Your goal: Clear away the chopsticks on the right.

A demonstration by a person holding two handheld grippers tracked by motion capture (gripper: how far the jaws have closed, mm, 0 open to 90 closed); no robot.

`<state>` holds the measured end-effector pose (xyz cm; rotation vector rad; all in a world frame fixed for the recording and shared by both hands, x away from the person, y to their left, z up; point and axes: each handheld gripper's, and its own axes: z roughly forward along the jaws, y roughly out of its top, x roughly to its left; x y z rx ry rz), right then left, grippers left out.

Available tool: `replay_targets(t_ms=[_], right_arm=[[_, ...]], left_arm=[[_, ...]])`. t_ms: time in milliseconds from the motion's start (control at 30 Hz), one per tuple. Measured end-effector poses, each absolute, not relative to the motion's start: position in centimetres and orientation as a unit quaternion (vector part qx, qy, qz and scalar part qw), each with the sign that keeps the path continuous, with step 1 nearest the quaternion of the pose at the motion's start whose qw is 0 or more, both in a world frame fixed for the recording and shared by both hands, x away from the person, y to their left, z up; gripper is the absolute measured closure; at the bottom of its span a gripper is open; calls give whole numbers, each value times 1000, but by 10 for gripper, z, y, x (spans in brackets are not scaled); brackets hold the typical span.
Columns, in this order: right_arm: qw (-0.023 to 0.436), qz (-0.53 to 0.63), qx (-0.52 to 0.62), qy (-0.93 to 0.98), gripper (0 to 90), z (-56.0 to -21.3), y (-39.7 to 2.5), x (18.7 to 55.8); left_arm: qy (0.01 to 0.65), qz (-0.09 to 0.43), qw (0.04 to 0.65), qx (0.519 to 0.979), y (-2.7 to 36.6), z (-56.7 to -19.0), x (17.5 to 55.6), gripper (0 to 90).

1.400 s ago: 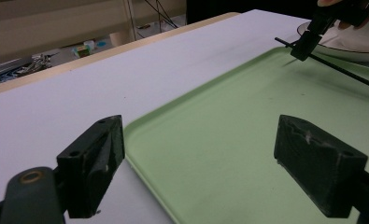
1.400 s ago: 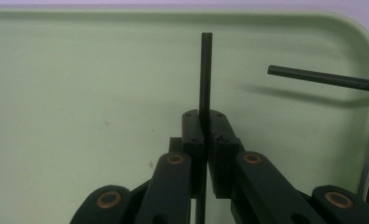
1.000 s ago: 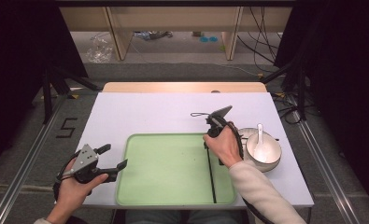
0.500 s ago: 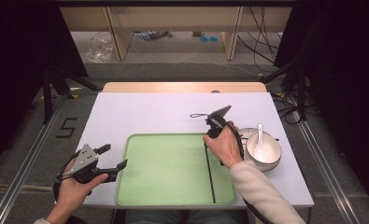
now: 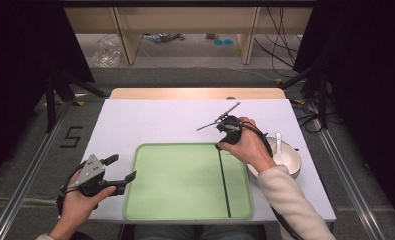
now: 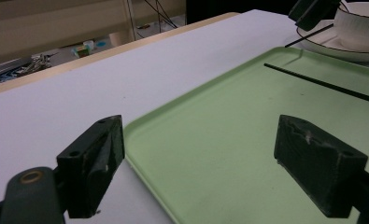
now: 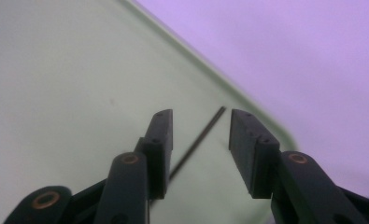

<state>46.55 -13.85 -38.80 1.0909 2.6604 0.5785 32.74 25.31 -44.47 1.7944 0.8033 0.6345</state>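
Right gripper (image 5: 224, 136), jaws spread, straddles the far tip of the black chopstick (image 5: 224, 180), which lies on the green tray (image 5: 175, 185) with its long axis running toward the person; left gripper (image 5: 119, 169), also spread, sits well apart at the tray's left edge.

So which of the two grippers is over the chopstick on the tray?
The right gripper, at the tray's far edge: its open fingers straddle the black chopstick's far tip. The left gripper sits open at the tray's left rim, away from the chopstick.
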Motion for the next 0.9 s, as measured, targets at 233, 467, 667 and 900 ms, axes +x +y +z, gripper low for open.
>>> replay_targets(t_ms=[233, 467, 667, 900], right_arm=[[165, 142, 230, 949, 518, -385, -151, 468], [207, 93, 175, 958, 527, -385, -162, 471], [207, 45, 106, 972, 560, -398, -163, 476], [193, 9, 80, 978, 607, -420, -162, 481]], left_arm=[[335, 264, 512, 746, 253, -445, 327, 160], [334, 265, 511, 746, 253, -445, 327, 160], [333, 265, 511, 747, 253, -445, 327, 160], [333, 265, 511, 747, 253, -445, 327, 160]])
